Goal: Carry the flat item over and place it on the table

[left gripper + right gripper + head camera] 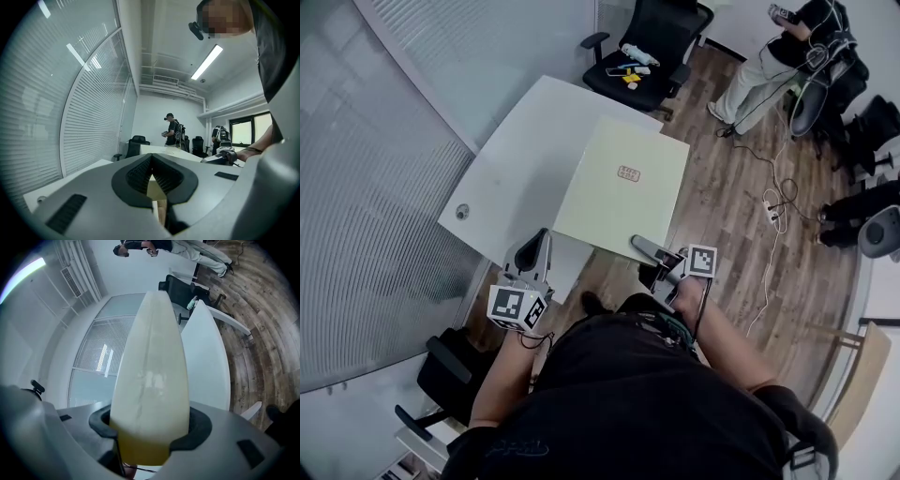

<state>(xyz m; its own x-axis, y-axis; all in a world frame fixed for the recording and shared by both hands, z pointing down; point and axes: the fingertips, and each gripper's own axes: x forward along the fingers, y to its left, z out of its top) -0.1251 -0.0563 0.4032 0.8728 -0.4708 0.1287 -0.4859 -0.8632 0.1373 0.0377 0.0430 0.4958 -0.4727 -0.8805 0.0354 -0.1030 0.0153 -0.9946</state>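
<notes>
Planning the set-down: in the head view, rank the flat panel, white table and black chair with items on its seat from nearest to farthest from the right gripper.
1. flat panel, gripped in the right gripper, straight ahead.
2. white table, beneath the panel and stretching ahead-left.
3. black chair, past the table's far end.

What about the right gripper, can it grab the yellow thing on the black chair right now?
Probably not. The right gripper is shut on the flat board, and the yellow thing lies on the black chair beyond the far side of the white table.
</notes>
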